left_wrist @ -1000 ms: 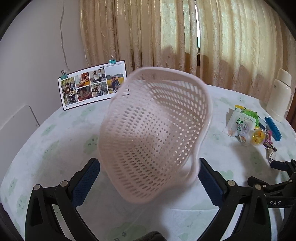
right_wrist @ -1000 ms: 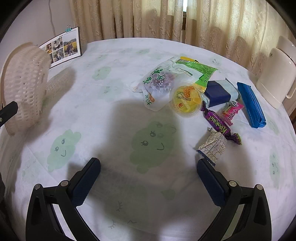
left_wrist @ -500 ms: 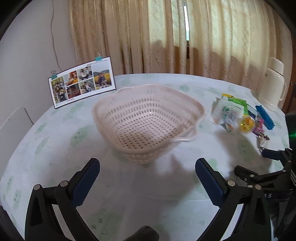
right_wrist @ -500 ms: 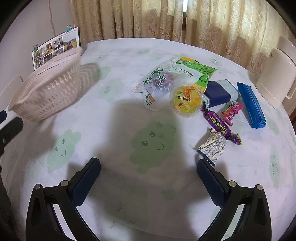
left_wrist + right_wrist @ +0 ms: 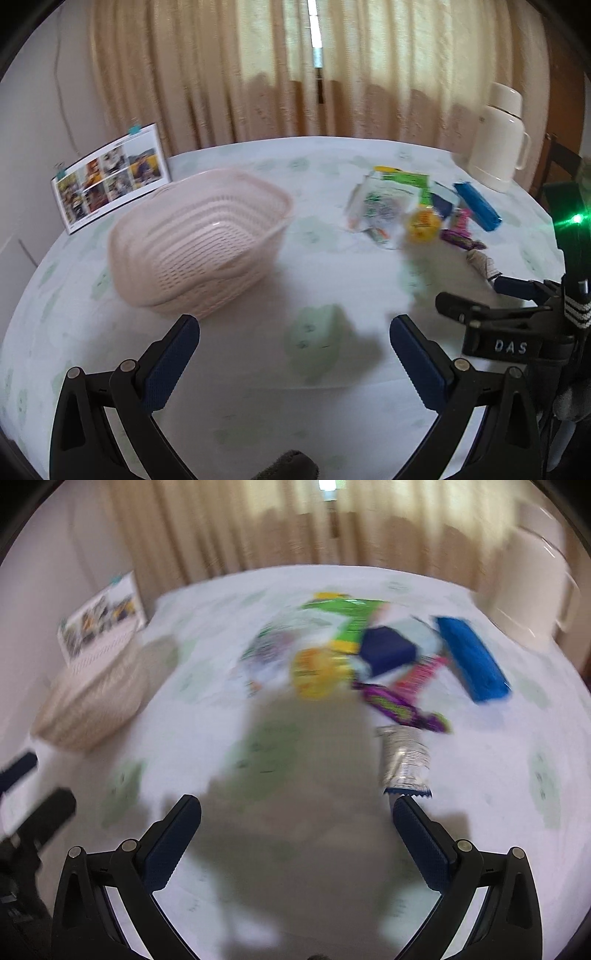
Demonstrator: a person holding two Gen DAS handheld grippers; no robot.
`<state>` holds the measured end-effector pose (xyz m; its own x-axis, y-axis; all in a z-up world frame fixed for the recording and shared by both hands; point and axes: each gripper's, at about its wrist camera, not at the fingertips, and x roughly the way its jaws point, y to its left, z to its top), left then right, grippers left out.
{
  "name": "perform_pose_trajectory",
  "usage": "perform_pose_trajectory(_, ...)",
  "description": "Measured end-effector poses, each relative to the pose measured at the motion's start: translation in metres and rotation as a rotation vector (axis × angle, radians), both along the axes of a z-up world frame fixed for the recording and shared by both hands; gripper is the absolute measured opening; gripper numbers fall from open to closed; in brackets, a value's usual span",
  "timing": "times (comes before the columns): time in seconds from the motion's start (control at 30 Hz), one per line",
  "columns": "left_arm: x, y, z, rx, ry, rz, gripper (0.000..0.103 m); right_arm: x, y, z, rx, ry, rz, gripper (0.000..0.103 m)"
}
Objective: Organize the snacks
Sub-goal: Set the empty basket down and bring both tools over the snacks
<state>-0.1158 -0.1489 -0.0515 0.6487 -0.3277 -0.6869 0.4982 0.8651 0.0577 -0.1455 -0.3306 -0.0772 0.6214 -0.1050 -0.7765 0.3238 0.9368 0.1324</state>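
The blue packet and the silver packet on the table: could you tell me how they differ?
The blue packet is long, plain blue and lies at the far right of the snack pile; the silver packet is shorter, crinkled, with a blue serrated edge, and lies nearest the right gripper. Both lie flat on the table, outside the basket.

Daylight glows through my beige pleated curtains [image 5: 295,74]; the right view smears badly, perhaps motion blur, with fisheye-bent edges and soft shadows.

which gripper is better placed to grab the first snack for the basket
Right, probably. The right gripper is open and faces the snack pile, the silver packet just beyond its fingertip. The left gripper, also open, sits nearer the empty basket.
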Motion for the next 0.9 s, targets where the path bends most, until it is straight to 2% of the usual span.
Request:
perform_pose_trajectory(0.2, 0.001, -0.041, 0.004, 0.005, 0.018, -0.072, 0.103, -0.026, -0.032, 0.005, -0.075, -0.008, -0.182, 0.103)
perform_pose_trajectory(0.33, 0.006, -0.068, 0.0, 0.022, 0.042, -0.11, 0.103, -0.031, -0.044, 0.011, -0.126, -0.017, -0.25, 0.103)
perform_pose_trajectory(0.43, 0.013, -0.088, -0.01, 0.047, 0.081, -0.142, 0.103, -0.034, -0.044, 0.015, -0.232, -0.003, -0.295, 0.103)
perform_pose_trajectory(0.5, 0.016, -0.1, -0.018, 0.059, 0.095, -0.164, 0.103, -0.03, -0.044, 0.012, -0.301, 0.037, -0.317, 0.103)
perform_pose_trajectory(0.6, 0.022, -0.112, -0.034, 0.097, 0.129, -0.18, 0.102, -0.029, -0.054, 0.004, -0.282, 0.09, -0.324, 0.103)
perform_pose_trajectory(0.63, 0.027, -0.113, -0.039, 0.1, 0.153, -0.177, 0.102, -0.027, -0.061, -0.001, -0.247, 0.123, -0.329, 0.103)
perform_pose_trajectory(0.73, 0.036, -0.116, -0.052, 0.12, 0.205, -0.16, 0.103, -0.033, -0.082, -0.006, -0.105, 0.104, -0.335, 0.103)
perform_pose_trajectory(0.8, 0.041, -0.113, -0.054, 0.094, 0.235, -0.16, 0.103, -0.032, -0.082, -0.008, -0.12, 0.108, -0.331, 0.103)
perform_pose_trajectory(0.9, 0.042, -0.112, -0.057, 0.082, 0.235, -0.162, 0.103, -0.034, -0.081, -0.011, -0.123, 0.106, -0.327, 0.103)
